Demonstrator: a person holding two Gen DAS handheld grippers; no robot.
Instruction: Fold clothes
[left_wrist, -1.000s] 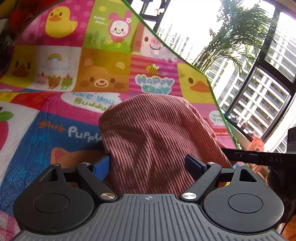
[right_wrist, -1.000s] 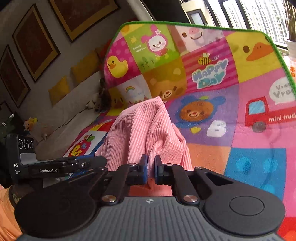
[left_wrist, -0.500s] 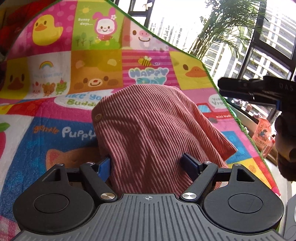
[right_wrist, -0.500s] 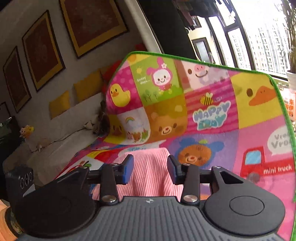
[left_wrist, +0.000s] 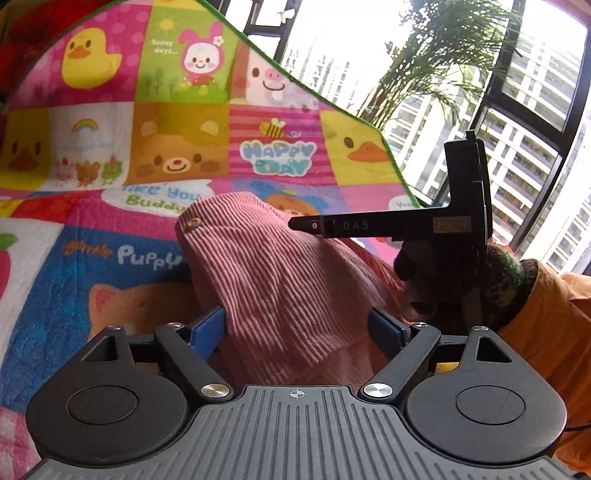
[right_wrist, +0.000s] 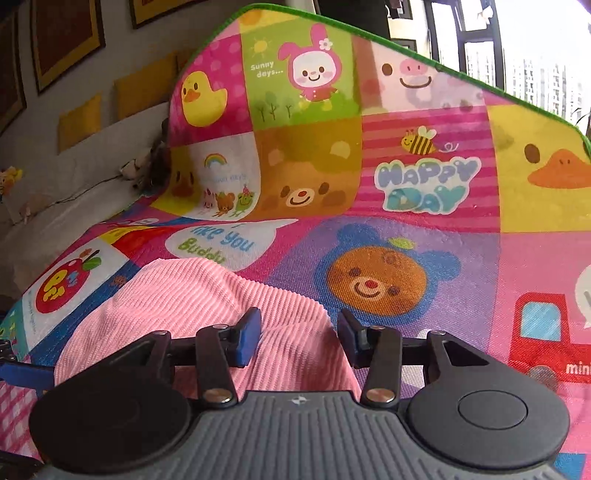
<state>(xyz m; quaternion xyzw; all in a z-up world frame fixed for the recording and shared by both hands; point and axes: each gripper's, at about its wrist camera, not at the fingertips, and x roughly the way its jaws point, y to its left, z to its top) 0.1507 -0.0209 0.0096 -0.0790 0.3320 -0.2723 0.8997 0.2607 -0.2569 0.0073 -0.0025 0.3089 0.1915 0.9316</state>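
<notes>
A pink ribbed corduroy garment (left_wrist: 280, 280) with a brass snap button (left_wrist: 193, 223) lies bunched on the colourful cartoon play mat (left_wrist: 177, 133). My left gripper (left_wrist: 297, 328) is open, its blue fingers either side of the garment's near edge. In the right wrist view the same garment (right_wrist: 192, 295) lies low on the mat (right_wrist: 406, 184). My right gripper (right_wrist: 297, 338) is open just above its right edge, holding nothing. The right gripper's black body (left_wrist: 399, 225) crosses the left wrist view.
The mat's green-trimmed edge (left_wrist: 332, 107) runs along the right. Tall windows and a potted palm (left_wrist: 436, 66) stand beyond it. An orange sleeve (left_wrist: 546, 317) is at the right. Framed pictures and yellow cushions (right_wrist: 140, 85) line the wall on the left.
My right gripper opened and let go of the pink garment, which dropped onto the mat. The right gripper then moved across in front of the left one. The left gripper stayed open.
</notes>
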